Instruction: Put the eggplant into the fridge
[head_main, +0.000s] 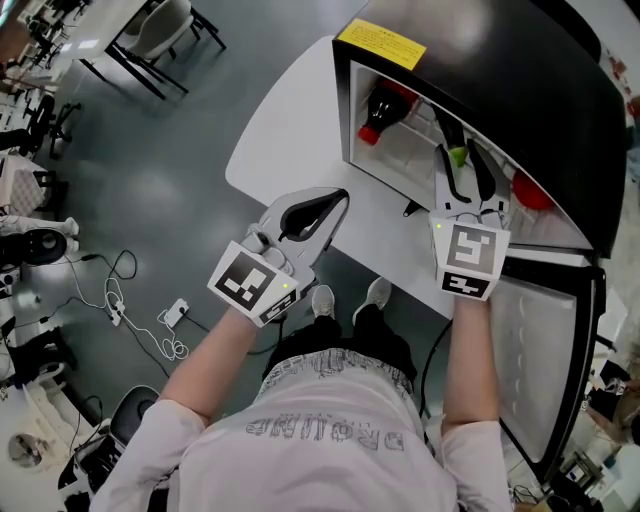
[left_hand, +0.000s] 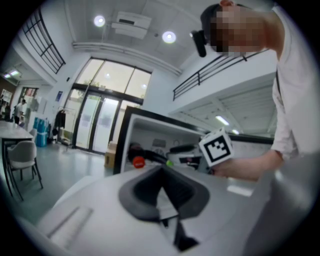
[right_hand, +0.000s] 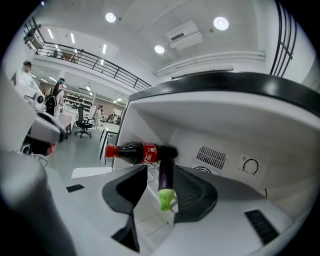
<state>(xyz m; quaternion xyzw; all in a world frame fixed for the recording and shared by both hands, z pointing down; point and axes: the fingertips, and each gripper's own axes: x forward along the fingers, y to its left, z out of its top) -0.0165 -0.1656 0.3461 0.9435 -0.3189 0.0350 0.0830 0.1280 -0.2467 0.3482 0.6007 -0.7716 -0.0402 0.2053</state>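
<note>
The dark purple eggplant (right_hand: 166, 175) with its green stem end lies on the wire shelf inside the open black fridge (head_main: 560, 90). It sits between the jaws of my right gripper (right_hand: 155, 172), close beside the right jaw and clear of the left one, so the gripper is open. From the head view, the right gripper (head_main: 458, 148) reaches into the fridge mouth over the eggplant (head_main: 447, 128). My left gripper (head_main: 335, 200) hovers over the white table (head_main: 290, 110) outside the fridge, shut with nothing in it; its tips (left_hand: 162, 172) meet.
A cola bottle (right_hand: 135, 152) with a red cap lies on the same shelf, left of the eggplant. A red item (head_main: 530, 190) sits further right in the fridge. The fridge door (head_main: 545, 340) hangs open at the lower right. Cables (head_main: 140, 310) trail on the floor.
</note>
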